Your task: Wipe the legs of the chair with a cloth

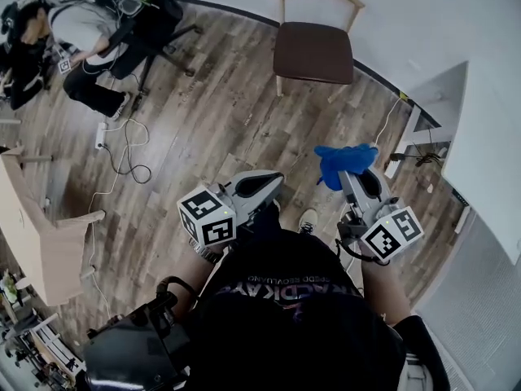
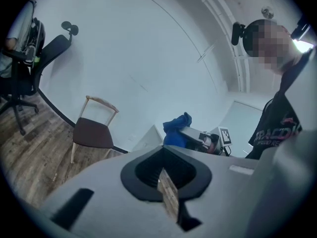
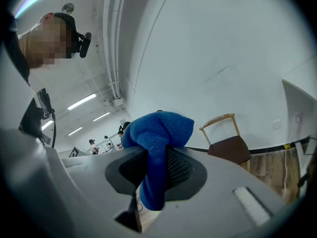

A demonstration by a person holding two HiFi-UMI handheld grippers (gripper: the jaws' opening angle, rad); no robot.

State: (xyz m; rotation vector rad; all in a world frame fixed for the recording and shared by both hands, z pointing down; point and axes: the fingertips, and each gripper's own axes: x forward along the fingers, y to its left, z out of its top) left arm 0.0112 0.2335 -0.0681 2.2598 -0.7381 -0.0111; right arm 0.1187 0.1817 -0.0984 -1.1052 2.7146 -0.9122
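Note:
A wooden chair (image 1: 313, 51) with a dark brown seat stands on the plank floor by the white wall, well ahead of both grippers. It also shows in the left gripper view as the chair (image 2: 93, 133) and in the right gripper view as the chair (image 3: 229, 148). My right gripper (image 1: 358, 179) is shut on a blue cloth (image 1: 346, 163), which bunches above the jaws and hangs down between them as the cloth (image 3: 157, 148). My left gripper (image 1: 256, 187) is held beside it, jaws closed together with nothing in them. Both are in the air, far from the chair legs.
A person sits at a black office chair (image 1: 151, 10) at the far left. Cables and a power strip (image 1: 102, 134) lie on the floor. A light wooden table (image 1: 41, 243) stands at the left. A white partition (image 1: 488, 161) and more cables (image 1: 419, 153) are at the right.

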